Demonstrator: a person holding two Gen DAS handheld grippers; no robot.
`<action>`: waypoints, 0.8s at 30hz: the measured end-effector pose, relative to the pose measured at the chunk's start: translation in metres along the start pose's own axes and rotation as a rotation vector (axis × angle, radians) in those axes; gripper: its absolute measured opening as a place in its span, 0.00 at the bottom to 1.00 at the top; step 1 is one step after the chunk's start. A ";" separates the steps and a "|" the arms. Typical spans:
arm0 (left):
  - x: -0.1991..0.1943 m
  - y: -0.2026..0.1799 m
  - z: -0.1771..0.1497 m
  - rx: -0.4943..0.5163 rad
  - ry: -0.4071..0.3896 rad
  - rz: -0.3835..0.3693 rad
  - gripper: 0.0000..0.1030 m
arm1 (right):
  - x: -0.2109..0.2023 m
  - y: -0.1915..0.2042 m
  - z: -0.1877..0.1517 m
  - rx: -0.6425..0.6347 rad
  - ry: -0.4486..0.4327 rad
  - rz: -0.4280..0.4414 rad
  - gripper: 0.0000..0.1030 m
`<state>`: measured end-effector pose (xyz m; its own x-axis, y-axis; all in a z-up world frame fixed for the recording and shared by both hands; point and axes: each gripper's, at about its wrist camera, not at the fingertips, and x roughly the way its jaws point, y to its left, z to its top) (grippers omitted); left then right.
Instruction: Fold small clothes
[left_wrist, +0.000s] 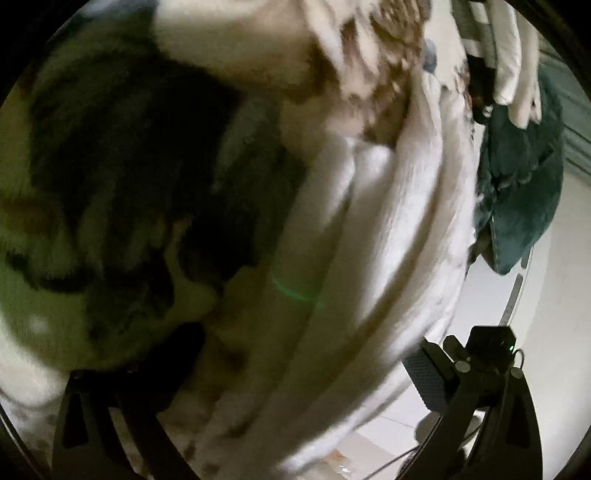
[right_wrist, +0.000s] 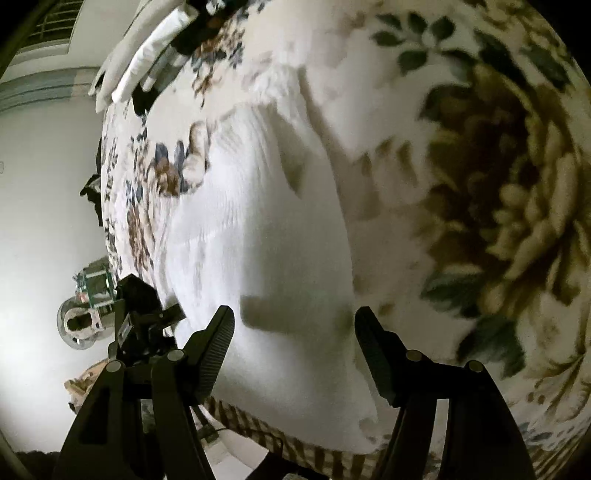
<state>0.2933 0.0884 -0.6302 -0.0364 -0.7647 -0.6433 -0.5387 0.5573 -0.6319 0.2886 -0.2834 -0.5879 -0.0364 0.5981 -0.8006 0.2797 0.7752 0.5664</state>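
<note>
Between my spread right gripper (right_wrist: 294, 339) fingers lies the white cloth (right_wrist: 258, 229), running straight ahead; left gripper's (left_wrist: 288, 387) jaws look spread too, cloth draped across them.

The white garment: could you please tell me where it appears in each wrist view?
Left wrist: white garment runs diagonally through the centre, blurred.
Right wrist: white garment fills the centre, above the open jaws.
Shared landmark: the floral bedspread beneath it.
</note>
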 end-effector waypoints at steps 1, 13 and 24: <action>-0.007 -0.006 -0.004 0.006 -0.027 0.020 1.00 | -0.007 -0.001 -0.001 -0.003 -0.020 -0.004 0.68; -0.008 -0.113 0.029 0.467 -0.291 0.408 0.42 | -0.013 0.043 0.061 -0.116 -0.156 -0.052 0.65; -0.047 -0.116 0.026 0.443 -0.401 0.367 0.06 | -0.016 0.069 0.070 -0.205 -0.231 -0.134 0.08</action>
<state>0.3796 0.0683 -0.5385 0.2088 -0.3715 -0.9046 -0.1537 0.9010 -0.4056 0.3760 -0.2533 -0.5497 0.1653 0.4440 -0.8806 0.0878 0.8827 0.4616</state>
